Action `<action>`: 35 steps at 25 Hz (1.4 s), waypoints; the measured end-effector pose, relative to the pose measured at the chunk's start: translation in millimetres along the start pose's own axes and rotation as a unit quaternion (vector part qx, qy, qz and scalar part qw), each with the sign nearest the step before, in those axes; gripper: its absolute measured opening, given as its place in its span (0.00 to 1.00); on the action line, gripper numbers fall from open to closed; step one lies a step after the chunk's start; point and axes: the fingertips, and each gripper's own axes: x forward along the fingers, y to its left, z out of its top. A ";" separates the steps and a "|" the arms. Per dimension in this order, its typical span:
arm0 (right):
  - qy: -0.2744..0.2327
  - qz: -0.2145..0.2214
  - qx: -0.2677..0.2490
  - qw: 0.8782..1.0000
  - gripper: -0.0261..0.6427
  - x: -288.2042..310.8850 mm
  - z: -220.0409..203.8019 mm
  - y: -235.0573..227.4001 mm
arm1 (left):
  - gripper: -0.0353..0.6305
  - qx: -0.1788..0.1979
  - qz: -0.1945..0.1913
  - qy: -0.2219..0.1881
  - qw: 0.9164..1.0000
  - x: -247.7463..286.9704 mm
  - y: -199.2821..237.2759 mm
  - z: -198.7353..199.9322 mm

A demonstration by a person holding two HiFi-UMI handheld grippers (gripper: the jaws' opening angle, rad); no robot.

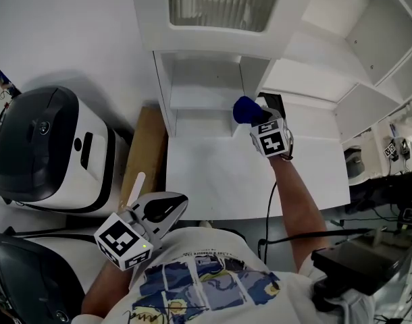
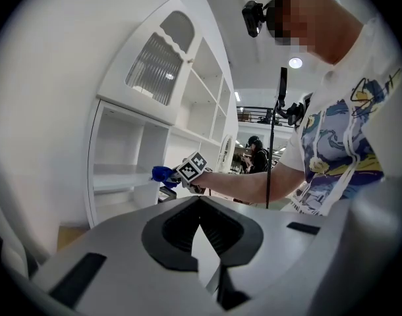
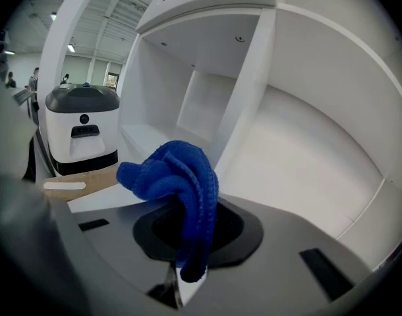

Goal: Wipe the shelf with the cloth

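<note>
**Head view and both gripper views: cloth held at the shelf unit.**

The right gripper (image 1: 261,119) is shown reaching to the white shelf unit (image 1: 199,98). Its jaws are clamped on the lower end of the blue cloth (image 3: 174,176), which is bunched in a knot-like wad above them. The jaw tips are largely covered by the fabric, and in the head view they are hidden behind the marker cube. The cloth is held in front of the upright divider (image 3: 244,104) that separates the open lower compartment from the wider bay beside it, just above the white counter surface (image 1: 246,174). Whether the cloth is touching the divider or the shelf board cannot be determined from any view.

The left gripper (image 2: 204,255) is held low, close to the person's torso and well apart from the shelf. Its jaws are together, with nothing seen between them.

A ribbed glass door (image 1: 219,2) is cut off at the top edge of the head view. A black-and-white machine (image 1: 44,147) and a wooden board (image 1: 145,147) are seen to the left of the unit (the lower part of the machine is partly out of frame).
</note>
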 end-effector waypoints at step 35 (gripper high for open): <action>-0.148 -0.092 -0.057 0.983 0.14 -110.5 147.8 -66.1 | 0.07 0.014 -0.008 -0.023 1.000 -11.7 1.2 3.9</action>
